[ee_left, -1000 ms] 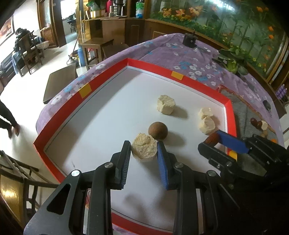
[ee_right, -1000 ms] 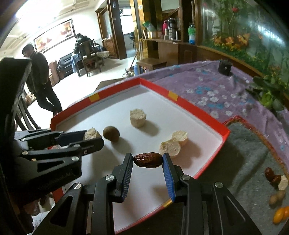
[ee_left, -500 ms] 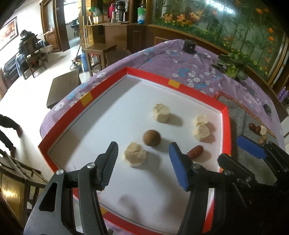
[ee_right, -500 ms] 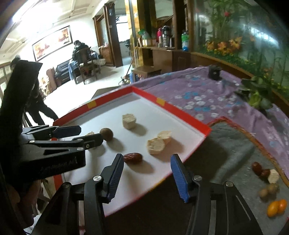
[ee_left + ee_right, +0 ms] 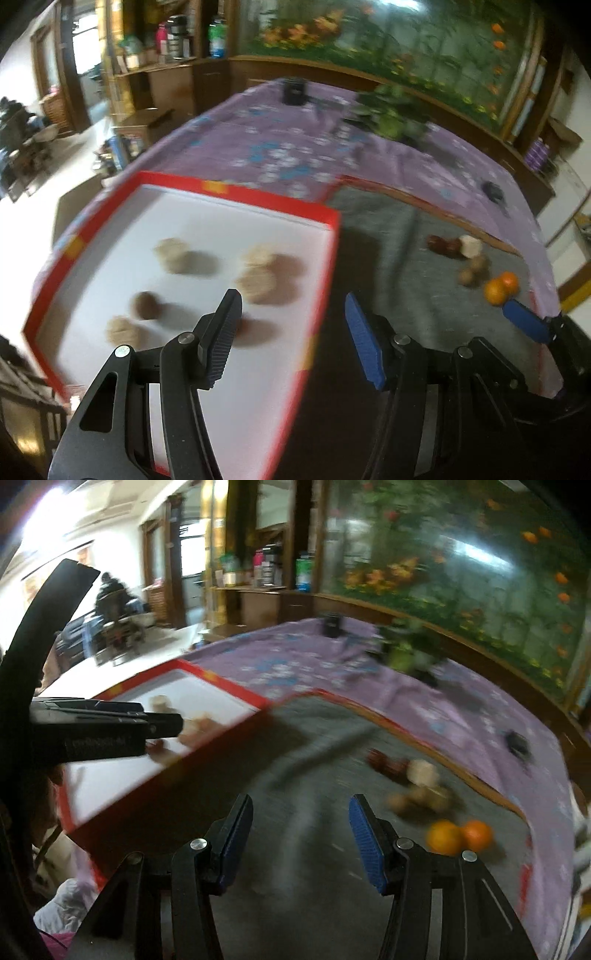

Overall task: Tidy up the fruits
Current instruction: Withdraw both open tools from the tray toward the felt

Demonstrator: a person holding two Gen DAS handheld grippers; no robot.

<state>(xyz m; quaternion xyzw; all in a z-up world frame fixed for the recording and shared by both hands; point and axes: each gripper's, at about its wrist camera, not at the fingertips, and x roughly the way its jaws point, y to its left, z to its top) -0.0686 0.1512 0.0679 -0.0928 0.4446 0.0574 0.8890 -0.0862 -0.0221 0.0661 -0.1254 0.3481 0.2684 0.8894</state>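
Hovering empty: left gripper (image 5: pixel 291 325) spread wide over right rim of red-edged tray (image 5: pixel 325 295), nothing between pads. Right gripper (image 5: pixel 301 836) also parted, empty, above grey mat (image 5: pixel 303 775). Pale fruit chunks (image 5: pixel 255 282), brown round fruit (image 5: pixel 146 305) inside tray. Two oranges (image 5: pixel 460 835) plus leftover fruit pile (image 5: pixel 413 775) on mat. All blurry.

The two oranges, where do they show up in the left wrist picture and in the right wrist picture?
Left wrist view: the two oranges lie far right, mid-height, on the grey mat, just above the other gripper's blue finger.
Right wrist view: they sit lower right, just right of the blue right-hand finger.
Shared landmark: the red-rimmed tray, left of the mat in both.
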